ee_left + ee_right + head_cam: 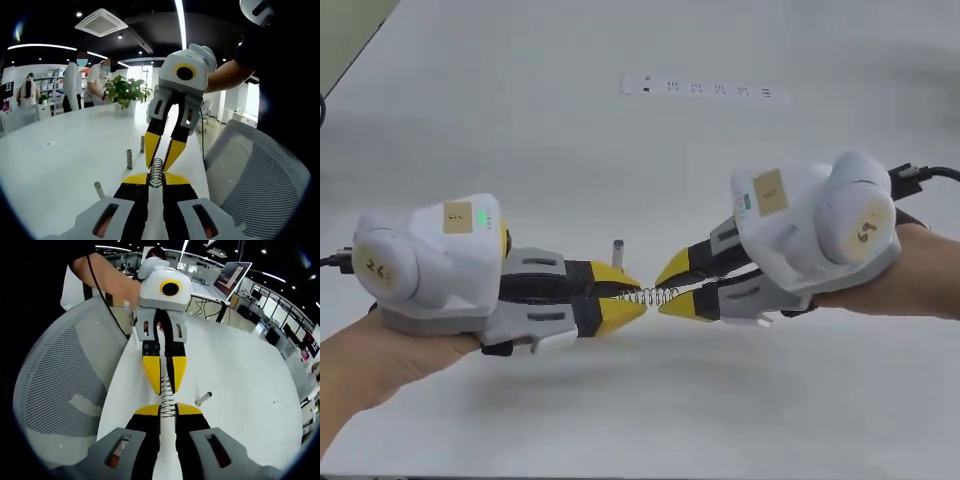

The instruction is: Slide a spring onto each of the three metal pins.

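**A:** Both are clenched. The left gripper (632,297) and right gripper (670,295) each pinch an end of the thin coiled steel spring (652,295), held level over the white tabletop (520,120).

**B:** The bare upright metal pin (617,252) stands just behind the left jaws, nearer that hand. The spring's axis lies crosswise to it, so it likely needs tipping upright.

**A:** There's open room around it. The two pins wearing springs (129,159) stand farther off.
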`<move>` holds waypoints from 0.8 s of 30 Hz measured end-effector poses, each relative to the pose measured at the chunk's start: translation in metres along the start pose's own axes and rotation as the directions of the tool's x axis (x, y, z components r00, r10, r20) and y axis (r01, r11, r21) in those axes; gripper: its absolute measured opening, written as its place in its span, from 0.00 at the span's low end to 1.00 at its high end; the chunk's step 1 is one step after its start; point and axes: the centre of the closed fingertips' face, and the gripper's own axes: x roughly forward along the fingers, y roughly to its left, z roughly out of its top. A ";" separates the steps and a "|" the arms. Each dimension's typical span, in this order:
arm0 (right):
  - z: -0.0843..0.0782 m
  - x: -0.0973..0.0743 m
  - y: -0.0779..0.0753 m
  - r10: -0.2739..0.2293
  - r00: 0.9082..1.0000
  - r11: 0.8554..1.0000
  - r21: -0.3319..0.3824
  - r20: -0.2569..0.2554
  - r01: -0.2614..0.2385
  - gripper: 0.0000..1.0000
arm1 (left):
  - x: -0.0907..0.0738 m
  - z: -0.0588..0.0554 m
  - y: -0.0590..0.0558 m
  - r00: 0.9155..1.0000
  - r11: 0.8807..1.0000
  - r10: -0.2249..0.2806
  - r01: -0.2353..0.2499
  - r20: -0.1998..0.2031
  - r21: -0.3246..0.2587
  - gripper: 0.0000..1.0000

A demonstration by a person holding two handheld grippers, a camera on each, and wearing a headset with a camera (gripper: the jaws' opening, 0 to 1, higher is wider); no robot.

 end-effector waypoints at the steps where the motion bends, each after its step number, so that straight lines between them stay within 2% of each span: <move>1: 0.000 0.000 0.000 0.000 1.000 1.000 0.001 -0.001 0.000 0.08 | 0.000 0.000 0.000 1.000 1.000 -0.001 0.001 -0.002 0.002 0.01; 5: -0.001 0.000 -0.001 -0.014 1.000 1.000 -0.009 -0.001 0.014 0.08 | 0.000 0.000 0.000 1.000 1.000 0.001 -0.001 -0.007 0.006 0.01; 11: -0.006 -0.003 -0.004 -0.026 1.000 0.999 0.030 0.006 0.026 0.13 | -0.001 0.002 -0.001 1.000 1.000 -0.009 0.009 -0.005 0.001 0.01; 12: -0.007 -0.004 -0.003 -0.023 1.000 0.999 0.047 0.017 0.023 0.13 | -0.001 0.003 -0.001 1.000 1.000 -0.010 0.010 -0.003 0.001 0.01; 13: -0.005 -0.005 0.000 -0.005 0.999 0.996 0.089 0.049 0.001 0.13 | -0.001 0.003 -0.001 1.000 1.000 -0.011 0.011 -0.001 0.001 0.01; 14: -0.003 -0.007 -0.001 -0.014 0.997 0.994 0.106 0.076 0.006 0.13 | -0.001 0.004 -0.001 1.000 1.000 -0.011 0.011 0.000 0.001 0.01; 15: 0.000 -0.009 0.000 -0.005 0.993 0.992 0.123 0.120 -0.010 0.13 | -0.002 0.004 -0.001 1.000 1.000 -0.014 0.014 0.000 0.000 0.01; 18: 0.000 -0.013 -0.004 -0.025 0.983 0.978 0.207 0.183 -0.014 0.16 | -0.003 0.003 -0.001 1.000 1.000 -0.013 0.013 -0.002 0.001 0.01; 19: 0.000 -0.013 -0.002 -0.014 0.980 0.977 0.212 0.199 -0.029 0.15 | -0.003 0.003 -0.001 1.000 1.000 -0.012 0.012 -0.003 -0.001 0.01; 21: -0.005 -0.015 -0.007 -0.041 0.978 0.974 0.226 0.206 -0.007 0.14 | -0.004 0.005 -0.001 1.000 1.000 -0.016 0.016 0.003 -0.007 0.01; 24: -0.008 -0.015 -0.006 -0.038 0.973 0.967 0.253 0.226 -0.021 0.14 | -0.004 0.007 -0.001 1.000 1.000 -0.014 0.014 0.006 -0.004 0.01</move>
